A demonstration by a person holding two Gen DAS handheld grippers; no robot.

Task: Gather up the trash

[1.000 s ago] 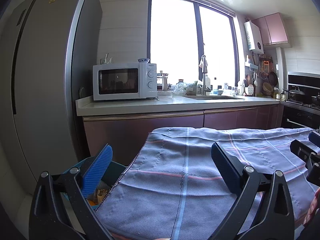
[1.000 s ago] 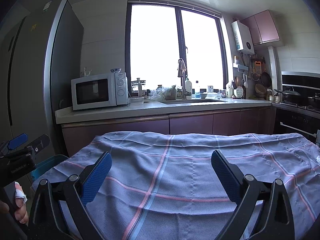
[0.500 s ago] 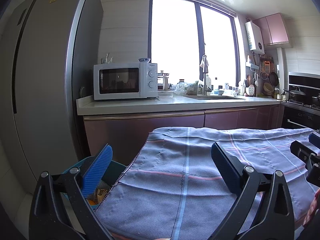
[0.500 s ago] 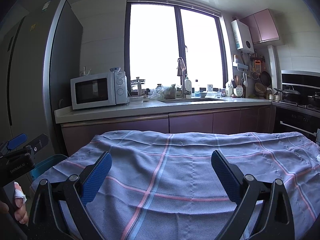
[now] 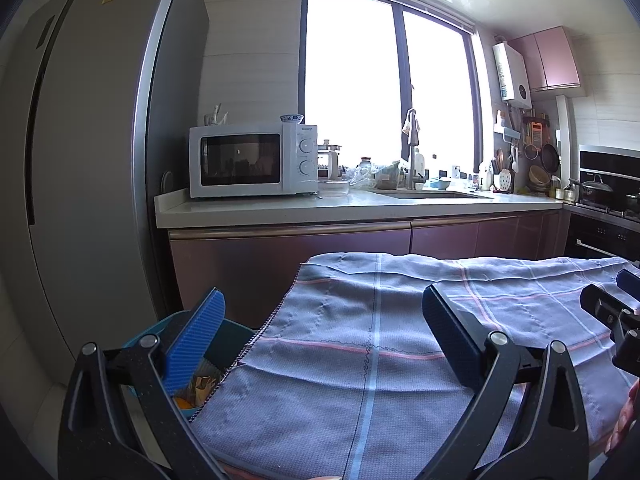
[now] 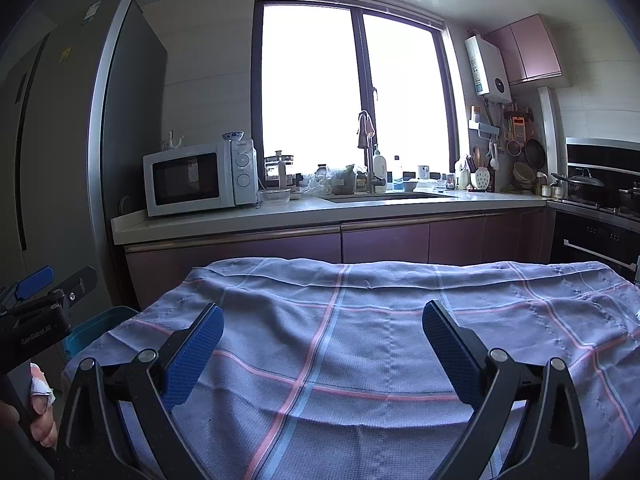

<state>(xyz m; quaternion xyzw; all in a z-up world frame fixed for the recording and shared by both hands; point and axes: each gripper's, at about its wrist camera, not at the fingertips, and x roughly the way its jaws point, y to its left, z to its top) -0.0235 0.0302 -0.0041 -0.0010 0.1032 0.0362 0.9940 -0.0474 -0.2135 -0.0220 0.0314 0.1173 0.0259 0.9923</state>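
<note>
A teal trash bin (image 5: 228,340) stands on the floor at the left edge of a table covered by a blue checked cloth (image 5: 380,344); brown and orange scraps (image 5: 198,390) lie inside it. The bin also shows in the right wrist view (image 6: 100,326). My left gripper (image 5: 322,332) is open and empty, over the table's left edge, its left finger above the bin. My right gripper (image 6: 322,344) is open and empty above the cloth (image 6: 360,328). No loose trash shows on the cloth.
A tall grey fridge (image 5: 80,160) stands at the left. Behind the table runs a counter (image 5: 360,204) with a white microwave (image 5: 252,160), a sink and clutter. A stove with pots (image 6: 600,196) is at the right.
Both views shifted very slightly; the grippers stay open and nothing was picked up or released.
</note>
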